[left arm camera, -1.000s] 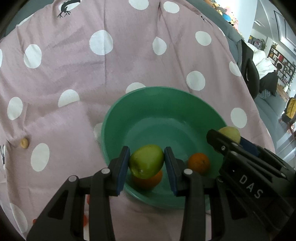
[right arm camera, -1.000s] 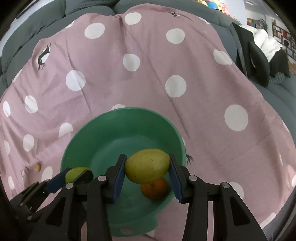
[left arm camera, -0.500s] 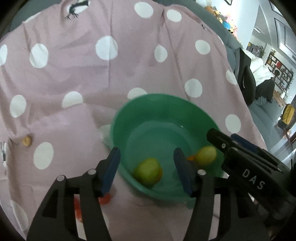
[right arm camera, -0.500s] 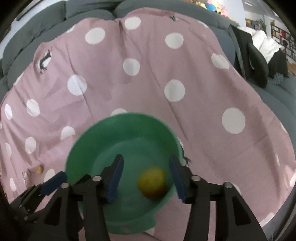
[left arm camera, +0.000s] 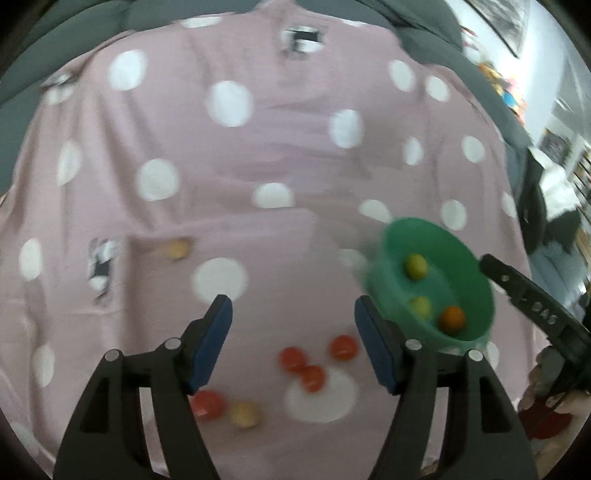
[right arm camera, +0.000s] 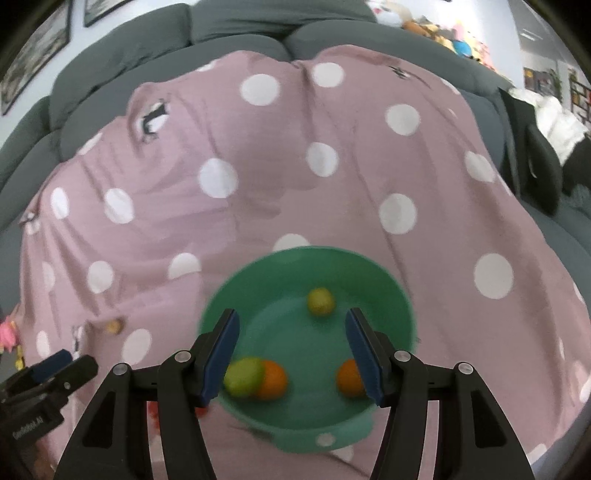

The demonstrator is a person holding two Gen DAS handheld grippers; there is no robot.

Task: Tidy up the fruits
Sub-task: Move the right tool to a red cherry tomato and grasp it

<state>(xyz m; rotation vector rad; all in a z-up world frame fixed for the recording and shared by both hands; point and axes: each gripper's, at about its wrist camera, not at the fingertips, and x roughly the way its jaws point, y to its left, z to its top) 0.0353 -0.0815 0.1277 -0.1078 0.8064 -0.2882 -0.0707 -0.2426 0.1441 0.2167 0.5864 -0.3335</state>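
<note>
A green bowl [right arm camera: 391, 291] sits on the pink polka-dot cloth; it also shows in the left wrist view [left arm camera: 476, 266]. In it lie a yellow-green fruit [right arm camera: 320, 301], a green fruit [right arm camera: 243, 376] against an orange [right arm camera: 273, 380], and a second orange [right arm camera: 349, 377]. My right gripper [right arm camera: 291, 356] is open and empty above the bowl. My left gripper [left arm camera: 293, 339] is open and empty, left of the bowl, above several small red fruits [left arm camera: 312, 376] on the cloth.
A red fruit [left arm camera: 207, 403] and a yellow fruit [left arm camera: 243, 414] lie near my left finger. A small tan fruit [left arm camera: 177, 249] lies further left on the cloth. Grey sofa cushions [right arm camera: 236, 33] ring the cloth. The left view is blurred.
Both grippers let go of their fruits, which dropped into the bowl. Both grippers opened wide and pulled back. My left gripper swung left, away from the bowl, over the red fruits.
</note>
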